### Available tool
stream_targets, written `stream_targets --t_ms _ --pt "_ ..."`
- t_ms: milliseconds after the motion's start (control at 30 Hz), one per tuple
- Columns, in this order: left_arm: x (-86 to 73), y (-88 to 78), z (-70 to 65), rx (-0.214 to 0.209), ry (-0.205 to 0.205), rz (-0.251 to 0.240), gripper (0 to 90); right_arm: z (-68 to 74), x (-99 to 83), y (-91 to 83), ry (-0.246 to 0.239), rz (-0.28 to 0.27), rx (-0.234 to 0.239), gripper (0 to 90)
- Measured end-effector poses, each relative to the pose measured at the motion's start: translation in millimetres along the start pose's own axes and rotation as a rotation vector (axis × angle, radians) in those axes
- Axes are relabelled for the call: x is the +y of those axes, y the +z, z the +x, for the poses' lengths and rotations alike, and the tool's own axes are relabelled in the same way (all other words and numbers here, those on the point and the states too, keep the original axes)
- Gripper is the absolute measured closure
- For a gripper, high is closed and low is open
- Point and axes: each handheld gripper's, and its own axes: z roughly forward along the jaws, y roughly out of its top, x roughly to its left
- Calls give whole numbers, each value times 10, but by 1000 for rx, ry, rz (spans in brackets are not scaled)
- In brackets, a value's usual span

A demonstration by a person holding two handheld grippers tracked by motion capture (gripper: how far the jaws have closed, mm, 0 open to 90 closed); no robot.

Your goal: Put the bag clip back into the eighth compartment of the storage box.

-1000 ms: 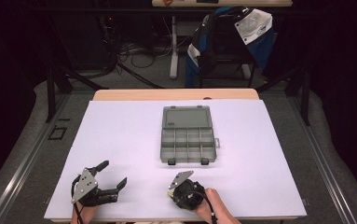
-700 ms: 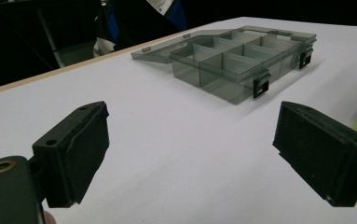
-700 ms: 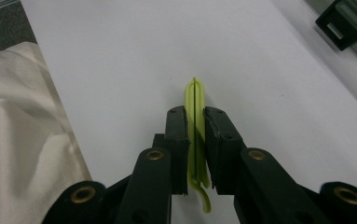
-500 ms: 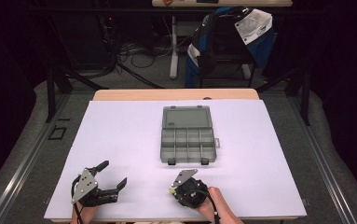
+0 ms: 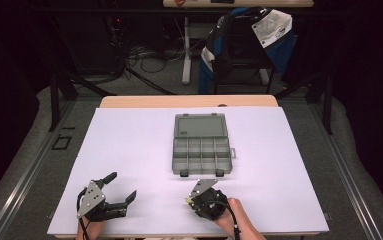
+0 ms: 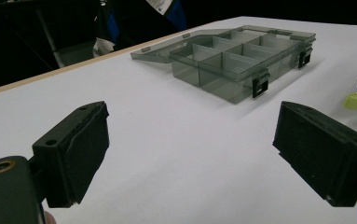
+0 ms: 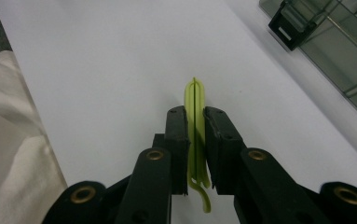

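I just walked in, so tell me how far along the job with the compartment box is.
Done: the compartment box lies open, its compartments apparently empty. In hand: the right gripper is clamped on a yellow-green clip. The left gripper is open, holding nothing. Left: probably placing the clip.

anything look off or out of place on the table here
Nothing stands out. The organizer box sits square on the white table, lid open flat, compartments apparently empty. The right gripper is clamped on a yellow-green clip; the left gripper is open.
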Motion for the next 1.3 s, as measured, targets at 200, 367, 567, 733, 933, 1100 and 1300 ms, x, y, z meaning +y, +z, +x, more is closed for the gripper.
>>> stream_targets --t_ms 200,367,567,733,933,1100,1300 --pt "0 0 2 1 -1 1 102 -29 -13 -17 11 1 -11 801" --pt "0 0 0 -2 0 0 102 -72 -29 -32 12 -4 -22 801" --pt "0 -1 0 -3 0 0 102 -104 -42 -56 16 -6 -33 801" --pt "0 -1 -1 -3 0 0 102 -130 -52 -71 18 -9 -41 801" --pt "0 -1 0 -3 0 0 102 -162 -63 -89 22 -10 -48 802" --pt "0 -2 0 -3 0 0 102 -184 -73 -106 28 -11 -57 802" --pt "0 -4 -1 -3 -1 0 102 -227 -90 -129 35 -15 -71 802"
